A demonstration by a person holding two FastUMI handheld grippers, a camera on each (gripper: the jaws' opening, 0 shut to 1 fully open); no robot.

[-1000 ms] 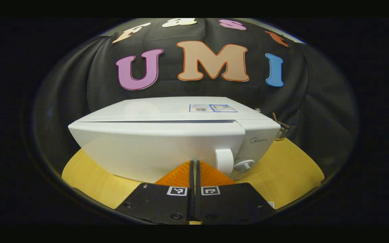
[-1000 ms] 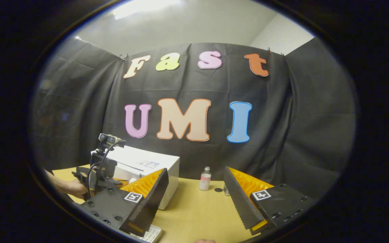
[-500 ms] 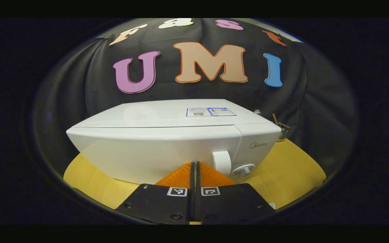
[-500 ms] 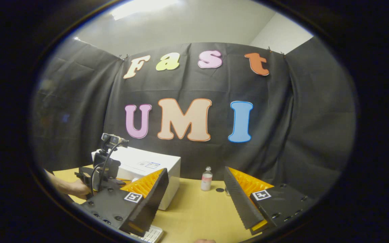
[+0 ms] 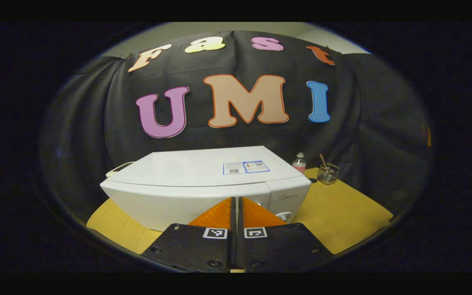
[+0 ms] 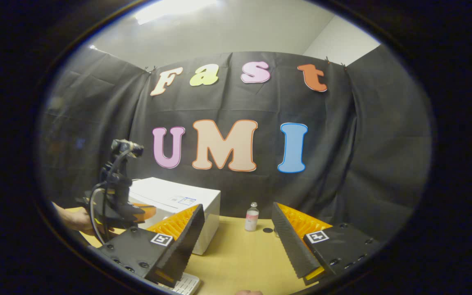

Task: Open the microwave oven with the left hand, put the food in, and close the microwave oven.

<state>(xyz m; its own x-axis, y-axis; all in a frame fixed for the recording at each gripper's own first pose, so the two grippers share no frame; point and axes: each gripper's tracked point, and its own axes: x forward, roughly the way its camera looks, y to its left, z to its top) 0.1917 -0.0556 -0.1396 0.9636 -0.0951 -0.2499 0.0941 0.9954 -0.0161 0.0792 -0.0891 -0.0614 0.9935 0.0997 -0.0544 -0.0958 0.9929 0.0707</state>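
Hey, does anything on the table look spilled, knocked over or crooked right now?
Nothing stands out. The microwave sits flat on the table with its door closed, and the small bottle and glass jar behind it stand upright.

It was a staged recording booth, not a real kitchen: black cloth pinned up as walls before a plain white room, and a bare wooden tabletop carrying a microwave, bottle and glass.

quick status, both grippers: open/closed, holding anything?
Left gripper: closed, fingers together, nothing between them; in front of the microwave oven.
Right gripper: open wide, empty, above the table.
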